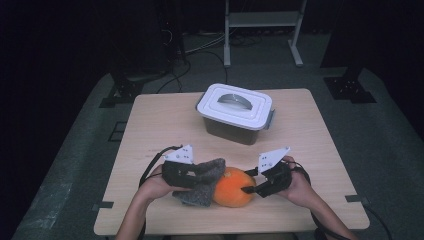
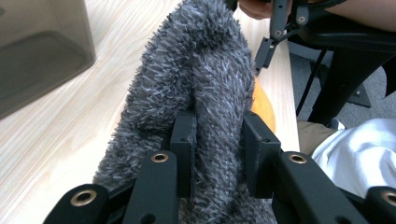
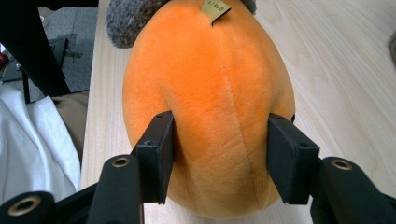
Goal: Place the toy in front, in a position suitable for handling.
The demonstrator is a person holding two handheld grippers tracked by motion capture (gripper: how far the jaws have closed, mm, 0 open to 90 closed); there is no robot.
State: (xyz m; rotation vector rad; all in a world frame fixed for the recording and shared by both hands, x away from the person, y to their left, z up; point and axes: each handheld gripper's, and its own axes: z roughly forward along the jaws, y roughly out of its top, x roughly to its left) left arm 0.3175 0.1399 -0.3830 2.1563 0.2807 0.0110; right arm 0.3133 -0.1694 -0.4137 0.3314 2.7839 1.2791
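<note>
- Orange plush is what I'm working on: the soft pumpkin toy (image 1: 231, 188) lies on the bench (image 1: 320, 150) near my edge, between my two hands, with the grey fluffy cloth (image 1: 202, 181) draped against its left side
- My left hand-held gripper (image 1: 200, 176) has its jaws pinched tight on a fold of the cloth; the fuzzy pile bulges out on both sides of the pads
- My right hand-held gripper (image 1: 248, 190) has the narrow end of the toy between its jaws; the left pad dents the plush, the right one sits at its flank, so I judge it a light hold, about half open, not a firm squeeze
- How far along: I'd say the job is in its middle. Both things are in hand and cloth and toy touch, but whether I'm wiping, wrapping or pulling them apart I cannot tell. The lidded box (image 1: 235, 113) stands shut farther back, well apart and untouched, so anything meant for it is yet to do
- The right gripper view shows a small yellow label (image 3: 215, 9) at the toy's far end and a seam down its middle, which the high view is too small to show
- The left gripper view shows just a sliver of orange (image 2: 264, 109) behind the cloth, and a corner of the box (image 2: 42, 51)
- The high view alone gives the whole layout and the box's white lid
</note>
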